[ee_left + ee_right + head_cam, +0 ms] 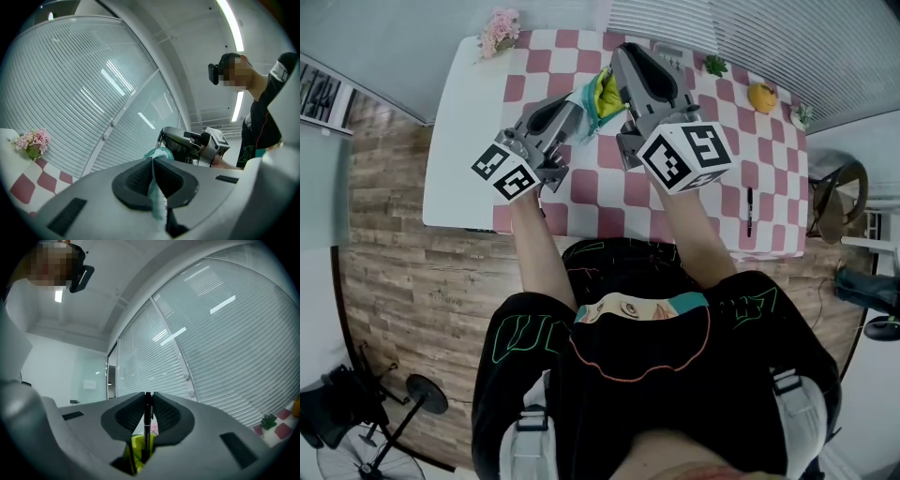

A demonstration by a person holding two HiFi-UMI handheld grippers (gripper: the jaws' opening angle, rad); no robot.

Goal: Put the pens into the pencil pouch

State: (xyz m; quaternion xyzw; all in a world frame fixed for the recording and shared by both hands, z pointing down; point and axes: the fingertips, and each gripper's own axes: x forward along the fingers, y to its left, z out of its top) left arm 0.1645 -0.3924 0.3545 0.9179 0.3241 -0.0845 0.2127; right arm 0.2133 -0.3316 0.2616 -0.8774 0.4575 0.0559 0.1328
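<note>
Here, in the head view, a person stood at a worktop (pixel 459 141) partly covered by a pink-and-white checked cloth (pixel 591 187). Both arms reached forward. The left hand-held gripper (pixel 577 105) met the near edge of a teal and yellow pencil pouch (pixel 600 97). The right hand-held gripper (pixel 625 56) was raised just beside and over the pouch. A second pen (pixel 749 211) lay on the cloth well apart to the right. Pink flowers (pixel 499 30) and an orange fruit (pixel 761 97) sat at the far corners.

In the left gripper view, the jaws were closed tight on a fold of the pouch's teal fabric, which ran down between the pads. The right hand-held gripper showed just beyond.

In the right gripper view, the jaws were clamped on a black pen (pixel 147 420) standing nearly upright. Its lower end pointed into the pouch's yellow-green opening directly below.

The step in hand looked to be inserting this pen while the left side held the mouth open. The next move probably called for lowering the pen further inside, then parting the right jaws to drop it. The pen on the cloth remained to be fetched.
</note>
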